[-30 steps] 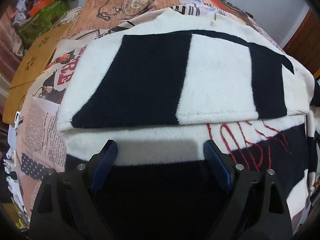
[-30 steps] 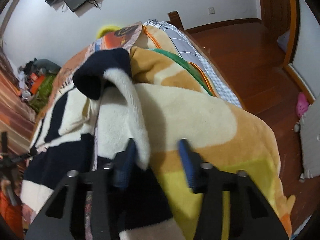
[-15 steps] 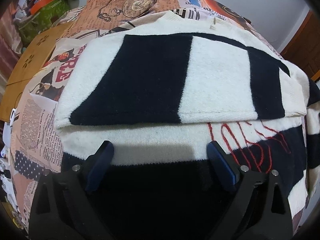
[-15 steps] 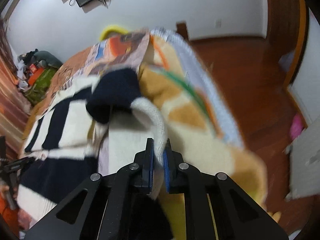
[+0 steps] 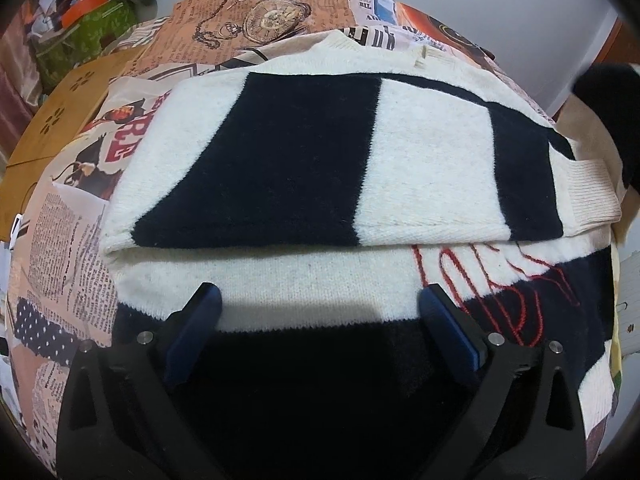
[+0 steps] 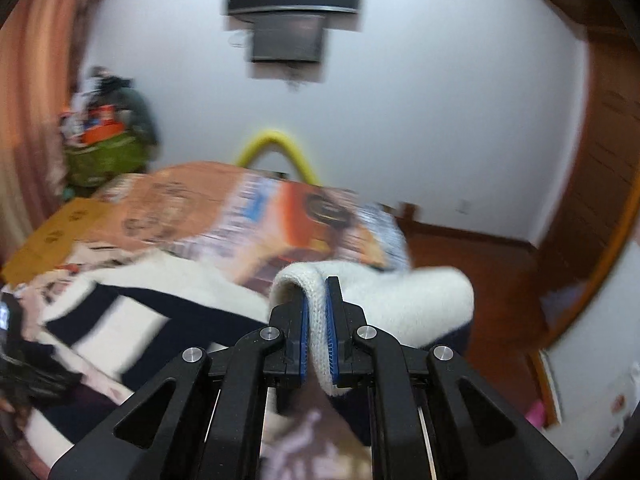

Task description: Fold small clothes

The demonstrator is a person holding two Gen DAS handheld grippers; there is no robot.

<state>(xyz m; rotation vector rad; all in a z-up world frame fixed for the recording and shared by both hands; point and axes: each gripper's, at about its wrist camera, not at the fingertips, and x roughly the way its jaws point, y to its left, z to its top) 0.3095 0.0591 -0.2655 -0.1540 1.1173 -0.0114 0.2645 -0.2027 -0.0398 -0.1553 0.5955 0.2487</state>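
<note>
A cream and navy striped sweater [image 5: 424,152] with red stitched lettering lies on the bed, one sleeve folded flat across its chest. My left gripper [image 5: 320,312] hovers over the sweater's lower front. Its jaws are opening and stand wide, with the knit lying beneath them and not pinched. My right gripper [image 6: 316,320] is shut on the other sleeve's [image 6: 400,296] cream knit, held up above the bed. The sweater's body [image 6: 132,312] trails down to the left, blurred. That raised sleeve [image 5: 600,92] shows at the right edge of the left wrist view.
A newspaper-print bed cover [image 5: 260,12] lies under the sweater. A wooden board [image 5: 68,96] and a pile of clutter [image 5: 80,8] sit at the far left. A wall-mounted screen [image 6: 292,8] hangs ahead, and wooden floor [image 6: 480,264] lies right of the bed.
My right gripper closed on the cream sleeve and lifted it, rolling as its view swung up toward the wall. My left jaws spread a little wider; that hand stayed put.
</note>
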